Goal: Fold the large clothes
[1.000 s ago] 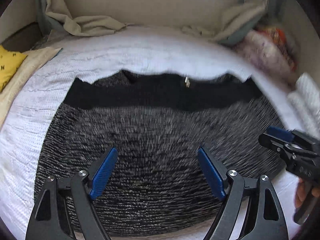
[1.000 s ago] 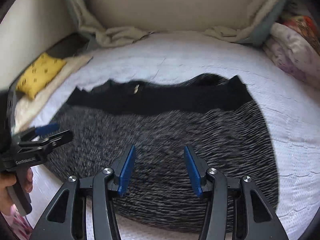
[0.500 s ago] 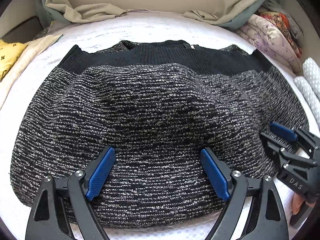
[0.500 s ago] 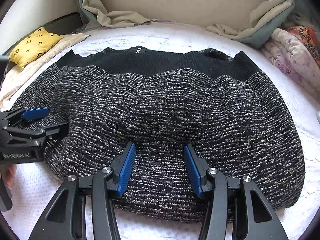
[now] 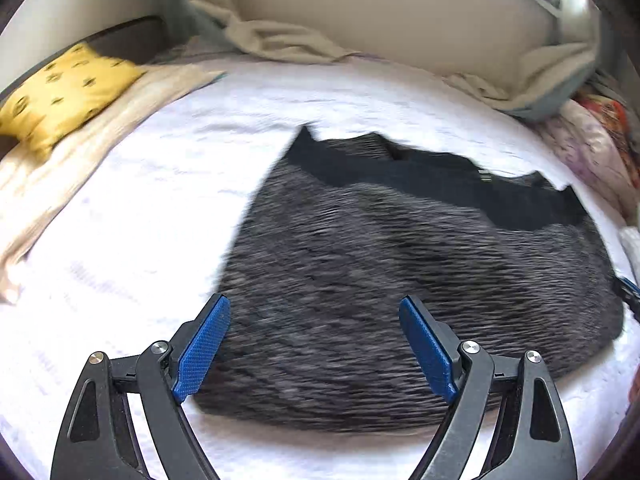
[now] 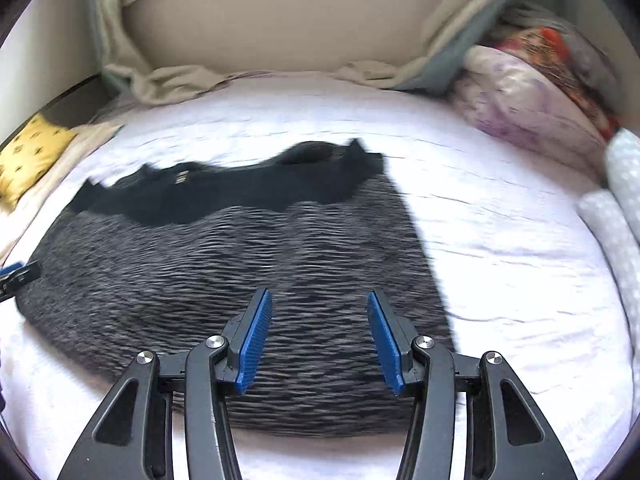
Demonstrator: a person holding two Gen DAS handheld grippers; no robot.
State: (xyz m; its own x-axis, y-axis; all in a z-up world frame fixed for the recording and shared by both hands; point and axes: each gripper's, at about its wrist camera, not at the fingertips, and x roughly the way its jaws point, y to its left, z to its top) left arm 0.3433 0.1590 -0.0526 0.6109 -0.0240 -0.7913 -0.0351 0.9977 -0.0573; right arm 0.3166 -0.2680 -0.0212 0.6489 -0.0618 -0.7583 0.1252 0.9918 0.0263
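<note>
Left wrist view shows the left gripper [image 5: 314, 354] with its jaws spread wide and released, nothing pinched between the blue pads, hovering over the near left corner of a dark speckled knit sweater [image 5: 400, 280]. The sweater lies flat on the white bed [image 5: 140, 220], its solid black band at the far edge, and it is blurred in both views. A yellow cushion [image 5: 60, 92] sits at the far left on a beige blanket [image 5: 80, 152], and crumpled beige bedding [image 5: 280, 40] lies along the far side. In the right wrist view, the right gripper [image 6: 320, 338] has its jaws parted more narrowly, also released and empty, above the sweater's near right part [image 6: 240, 280]. Patterned pillows [image 6: 532, 108] are piled at the far right. A tip of the left gripper [image 6: 14, 274] peeks in at the left edge, close to the sweater's left side.
</note>
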